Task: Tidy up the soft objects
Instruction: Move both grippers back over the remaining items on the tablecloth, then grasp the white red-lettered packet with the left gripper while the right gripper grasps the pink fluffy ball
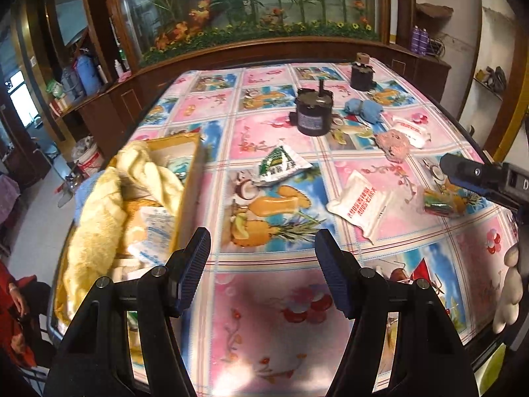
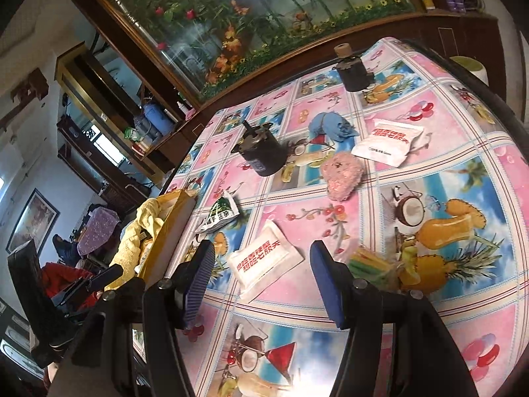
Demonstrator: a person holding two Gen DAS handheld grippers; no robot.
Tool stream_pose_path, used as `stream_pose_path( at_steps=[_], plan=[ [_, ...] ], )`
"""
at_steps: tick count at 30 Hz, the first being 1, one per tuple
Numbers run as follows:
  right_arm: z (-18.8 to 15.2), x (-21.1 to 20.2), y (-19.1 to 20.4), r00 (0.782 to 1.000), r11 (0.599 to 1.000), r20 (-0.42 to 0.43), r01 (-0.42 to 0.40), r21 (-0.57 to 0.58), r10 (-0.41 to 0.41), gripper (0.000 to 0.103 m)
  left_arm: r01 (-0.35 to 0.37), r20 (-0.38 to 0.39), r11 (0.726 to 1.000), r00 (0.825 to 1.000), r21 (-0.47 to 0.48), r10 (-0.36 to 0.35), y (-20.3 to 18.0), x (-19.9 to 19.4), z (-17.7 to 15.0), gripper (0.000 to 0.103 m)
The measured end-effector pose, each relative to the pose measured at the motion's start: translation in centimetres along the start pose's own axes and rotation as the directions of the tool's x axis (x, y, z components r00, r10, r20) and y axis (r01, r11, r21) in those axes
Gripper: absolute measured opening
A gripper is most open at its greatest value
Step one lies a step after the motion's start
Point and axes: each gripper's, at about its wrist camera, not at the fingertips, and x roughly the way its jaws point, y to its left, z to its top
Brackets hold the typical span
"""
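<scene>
A yellow cardboard box at the table's left edge holds a yellow towel and packets; it also shows in the right wrist view. On the tablecloth lie a green-white packet, a white packet with red print, a second white packet, a pink fuzzy toy, a blue cloth and a striped colourful pouch. My left gripper is open and empty above the table. My right gripper is open, above the red-print packet.
Two black cylindrical motors stand at the far middle of the table. A wooden cabinet with a plant display runs behind. The right gripper's tip shows at the right edge of the left wrist view.
</scene>
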Motion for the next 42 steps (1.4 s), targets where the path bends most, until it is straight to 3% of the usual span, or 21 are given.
stream_pose_path(
  at_steps=[4,11,15,18,23,26,29,33,35,36,39,42],
  plan=[
    [0.5,-0.7,-1.7,0.999,0.998,0.015,0.041,0.04,-0.041,0.06,0.079,-0.061,0.997,0.995,-0.003,-0.08,-1.0,3.0,-0.3,0.066],
    [2.3,-1.4,-4.4,0.989,0.987,0.034,0.143,0.072,-0.145,0.06,0.177,-0.174,0.981,0.967,-0.073,-0.188,-1.3,6.8,-1.5,0.066],
    [3.4,-0.5,-5.4,0.981,0.98,0.018,0.19,0.065,-0.192,0.06,0.183,-0.162,0.98,0.968,-0.072,-0.193,-1.3,6.8,-1.7,0.068],
    [4.2,0.7,-5.4,0.977,0.975,-0.003,0.215,0.048,-0.215,0.06,0.231,-0.145,0.969,0.959,-0.088,-0.242,-1.2,6.9,-1.9,0.083],
    [5.6,4.1,-4.5,0.969,0.972,-0.064,0.236,-0.016,-0.237,0.06,0.244,-0.14,0.967,0.957,-0.079,-0.253,-1.4,6.8,-2.2,0.09],
    [6.0,6.4,-4.0,0.962,0.967,-0.1,0.253,-0.04,-0.256,0.06,0.272,-0.165,0.961,0.946,-0.058,-0.278,-1.9,7.0,-2.1,0.103],
    [6.5,8.4,-3.3,0.952,0.959,-0.125,0.274,-0.068,-0.28,0.06,0.249,-0.183,0.969,0.952,-0.003,-0.245,-2.8,7.0,-2.3,0.103],
    [6.8,11.0,-3.1,0.935,0.952,-0.186,0.29,-0.096,-0.303,0.06,0.273,-0.178,0.962,0.946,-0.018,-0.272,-2.5,6.8,-2.4,0.103],
    [6.6,11.1,-3.0,0.935,0.949,-0.171,0.295,-0.111,-0.31,0.049,0.281,-0.183,0.959,0.941,-0.04,-0.283,-2.1,6.7,-2.1,0.102],
    [6.4,11.1,-3.1,0.938,0.954,-0.184,0.279,-0.106,-0.295,0.028,0.279,-0.176,0.959,0.943,-0.045,-0.283,-2.0,6.6,-1.8,0.102],
    [5.7,10.0,-3.6,0.955,0.971,-0.181,0.226,-0.073,-0.235,0.028,0.273,-0.128,0.962,0.954,-0.016,-0.272,-2.3,6.1,-0.3,0.102],
    [5.0,8.4,-4.0,0.968,0.981,-0.16,0.19,-0.046,-0.195,0.028,0.285,-0.124,0.958,0.952,0.026,-0.28,-3.7,6.7,1.2,0.102]
  ],
)
